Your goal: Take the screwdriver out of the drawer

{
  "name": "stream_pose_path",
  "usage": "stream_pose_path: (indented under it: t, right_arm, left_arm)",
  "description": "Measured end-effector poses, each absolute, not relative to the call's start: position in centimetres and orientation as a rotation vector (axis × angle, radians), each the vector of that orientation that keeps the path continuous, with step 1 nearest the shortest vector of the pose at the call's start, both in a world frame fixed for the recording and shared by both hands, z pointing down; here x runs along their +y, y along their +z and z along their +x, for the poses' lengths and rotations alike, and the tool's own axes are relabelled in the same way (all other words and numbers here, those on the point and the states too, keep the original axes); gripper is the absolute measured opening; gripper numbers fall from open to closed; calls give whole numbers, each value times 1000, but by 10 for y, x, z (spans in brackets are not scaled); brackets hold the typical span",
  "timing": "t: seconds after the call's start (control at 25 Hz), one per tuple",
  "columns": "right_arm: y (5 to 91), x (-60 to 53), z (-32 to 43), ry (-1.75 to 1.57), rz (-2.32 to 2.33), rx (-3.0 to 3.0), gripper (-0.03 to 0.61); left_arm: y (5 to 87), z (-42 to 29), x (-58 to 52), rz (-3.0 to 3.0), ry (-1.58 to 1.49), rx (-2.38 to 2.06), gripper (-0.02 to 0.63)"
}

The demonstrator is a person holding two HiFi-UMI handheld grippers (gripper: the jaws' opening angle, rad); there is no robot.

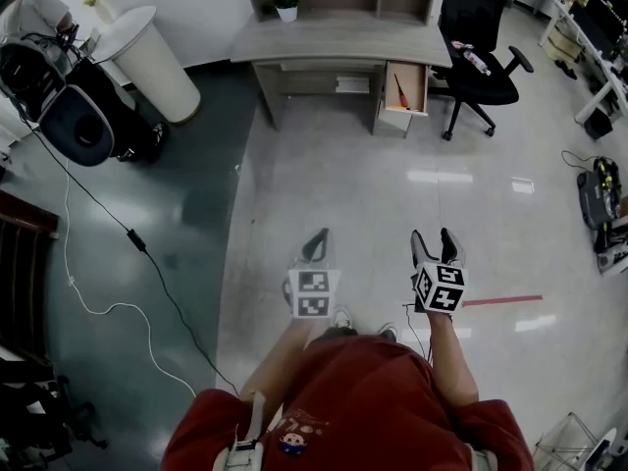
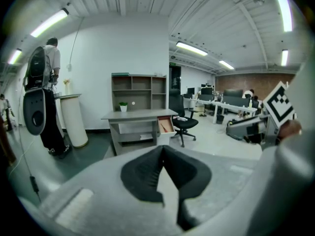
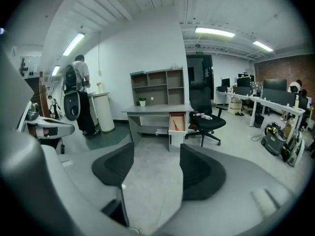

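Far ahead, the grey desk [image 1: 343, 39] has its drawer [image 1: 423, 86] pulled open at the right end. In it lies the screwdriver [image 1: 400, 92] with a red handle, also small in the right gripper view as the screwdriver [image 3: 175, 124]. Both grippers hang over the floor near the person, well short of the desk. My left gripper [image 1: 316, 235] is shut, its black pads meeting at the tips with nothing between them [image 2: 162, 149]. My right gripper [image 1: 434, 235] is open, its two pads [image 3: 199, 173] standing wide apart around bare floor.
A black office chair [image 1: 481, 72] stands right of the drawer. A white round stand [image 1: 147, 62] and a person with a dark backpack [image 1: 69, 106] are at the left. A cable [image 1: 147, 253] runs across the floor. More desks [image 1: 579, 27] line the right.
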State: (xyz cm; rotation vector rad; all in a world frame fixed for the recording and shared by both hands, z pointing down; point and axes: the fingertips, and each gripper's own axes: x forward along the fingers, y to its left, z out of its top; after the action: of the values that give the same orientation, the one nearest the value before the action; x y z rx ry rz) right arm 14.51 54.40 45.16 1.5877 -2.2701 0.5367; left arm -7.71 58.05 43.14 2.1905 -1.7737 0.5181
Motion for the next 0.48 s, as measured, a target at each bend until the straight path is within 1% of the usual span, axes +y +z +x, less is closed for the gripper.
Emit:
stream_pose_path:
  t: [0.48]
  right_arm:
    - [457, 553, 102, 502, 1645, -2247, 276]
  left_arm:
    - [443, -123, 580, 2214, 519, -1746, -2]
